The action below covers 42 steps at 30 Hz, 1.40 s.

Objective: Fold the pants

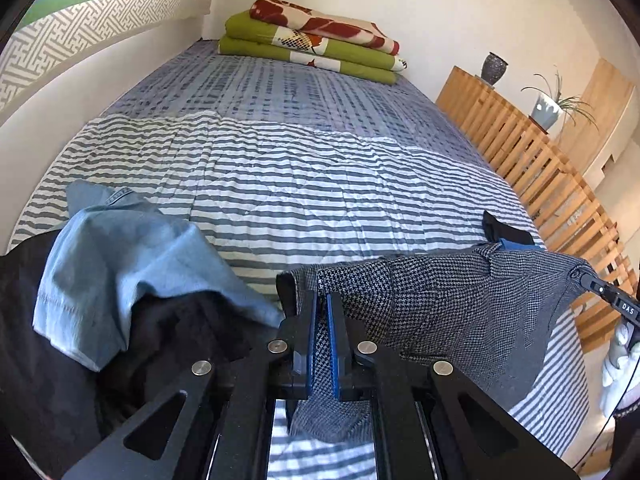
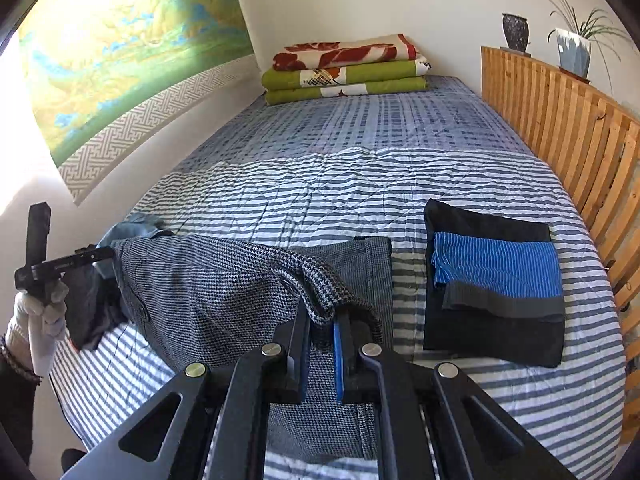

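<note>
Grey houndstooth pants (image 1: pixel 440 300) (image 2: pixel 224 280) hang stretched between both grippers above the striped bed. My left gripper (image 1: pixel 322 300) is shut on one corner of their edge, cloth pinched between the blue pads. My right gripper (image 2: pixel 322 316) is shut on the other corner, and part of the pants rests on the bed under it. In the left wrist view the right gripper (image 1: pixel 592 284) shows at the far right edge of the pants. The right wrist view has the left gripper (image 2: pixel 104 255) at the far left, held by a gloved hand (image 2: pixel 42 308).
A pile of light blue and black clothes (image 1: pixel 120 264) lies at the bed's left near corner. A folded stack of black, blue-striped and grey garments (image 2: pixel 496 280) sits on the right of the striped quilt (image 2: pixel 320 196). Folded blankets (image 2: pixel 344 68) are at the far end. A wooden slatted rail (image 2: pixel 568 136) runs along the right.
</note>
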Tool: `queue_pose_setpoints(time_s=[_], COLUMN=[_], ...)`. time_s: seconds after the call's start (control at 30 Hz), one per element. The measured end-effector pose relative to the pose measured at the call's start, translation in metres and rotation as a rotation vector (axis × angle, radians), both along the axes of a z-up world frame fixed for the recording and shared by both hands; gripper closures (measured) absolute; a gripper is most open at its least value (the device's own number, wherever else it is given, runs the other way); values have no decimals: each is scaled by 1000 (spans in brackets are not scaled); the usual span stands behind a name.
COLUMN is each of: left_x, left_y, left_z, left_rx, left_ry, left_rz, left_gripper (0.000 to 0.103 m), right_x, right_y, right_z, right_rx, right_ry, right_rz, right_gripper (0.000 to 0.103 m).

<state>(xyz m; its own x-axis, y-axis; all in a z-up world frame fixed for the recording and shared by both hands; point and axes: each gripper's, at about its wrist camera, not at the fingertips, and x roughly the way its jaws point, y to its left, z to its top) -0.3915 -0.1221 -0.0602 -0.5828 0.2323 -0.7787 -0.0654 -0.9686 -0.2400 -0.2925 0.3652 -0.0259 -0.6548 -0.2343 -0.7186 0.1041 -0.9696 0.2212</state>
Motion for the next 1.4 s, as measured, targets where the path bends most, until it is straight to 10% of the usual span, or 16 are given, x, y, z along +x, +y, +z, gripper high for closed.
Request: queue_pose_setpoints(time_s=[0.3,0.53,0.67,0.9,1.03,1.2,1.4], left_x=[-113,-114,-111,-96,-95,-90,-81], left_y=[4,0,13,23,16,35,7], left_z=[-83,-105,-109,-109,-116,-113,-104], left_rx=[-70,-1,-27,50,109,24,188], left_ry=[-129,-133,-121,-85,-122,-94,-82], left_rz=[68,19,8,18,58,-7,49], left_gripper=[103,101,77,77,44,78,51], right_x=[-131,-164,-164,-157,-157,-156,-152], right_y=[13,23,22,26,26,24,25], right_z=[-81,-127,-135,-126,-122,-124,-120], right_rx=[70,57,58,31,29,21,18], right_ry=[-165,-233,-229,-215,-212,-219,-214], right_rz=[-60,-83,-73,-69,-69,-74,-73], right_gripper=[95,95,95,95,95,95,95])
